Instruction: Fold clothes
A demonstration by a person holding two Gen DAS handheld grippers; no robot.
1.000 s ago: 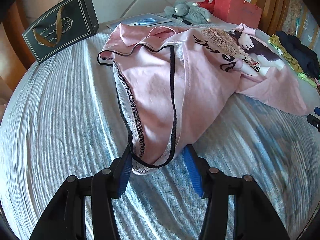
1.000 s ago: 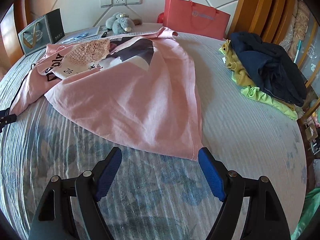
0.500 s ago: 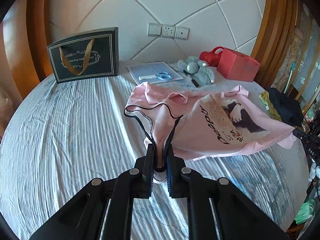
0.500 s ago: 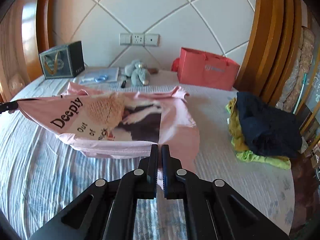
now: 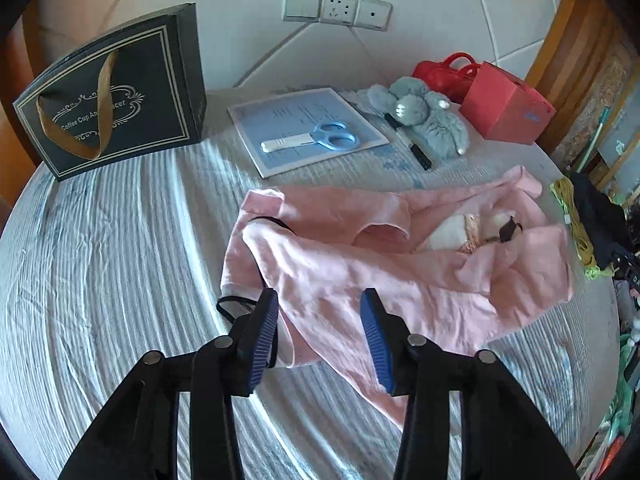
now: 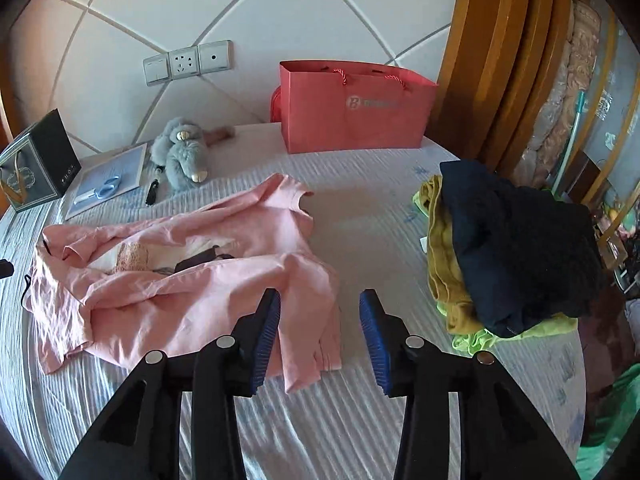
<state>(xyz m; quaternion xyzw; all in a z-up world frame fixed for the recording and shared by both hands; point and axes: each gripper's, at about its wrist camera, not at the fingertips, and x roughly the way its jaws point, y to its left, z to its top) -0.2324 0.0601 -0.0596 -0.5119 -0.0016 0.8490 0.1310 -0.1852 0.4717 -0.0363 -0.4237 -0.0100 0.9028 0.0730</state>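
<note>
A pink T-shirt point(image 5: 360, 264) lies crumpled and folded over on the striped bed sheet point(image 5: 100, 280), its print mostly covered. My left gripper point(image 5: 320, 336) is open, its jaws over the shirt's near left edge with the black-trimmed hem beside the left finger. In the right wrist view the same pink T-shirt point(image 6: 192, 288) lies at centre left. My right gripper point(image 6: 320, 336) is open, its left finger over the shirt's near right corner, holding nothing.
A pile of dark blue, mustard and lime clothes point(image 6: 512, 248) sits at the right. At the headboard stand a red paper bag point(image 6: 352, 108), a grey plush toy point(image 6: 180, 156), a booklet with blue scissors point(image 5: 308, 136), a black pen point(image 5: 416, 152) and a black gift bag point(image 5: 116, 92).
Both grippers were shut on the shirt's lower corners and held it up; now both have opened and the shirt lies folded over on the bed.
</note>
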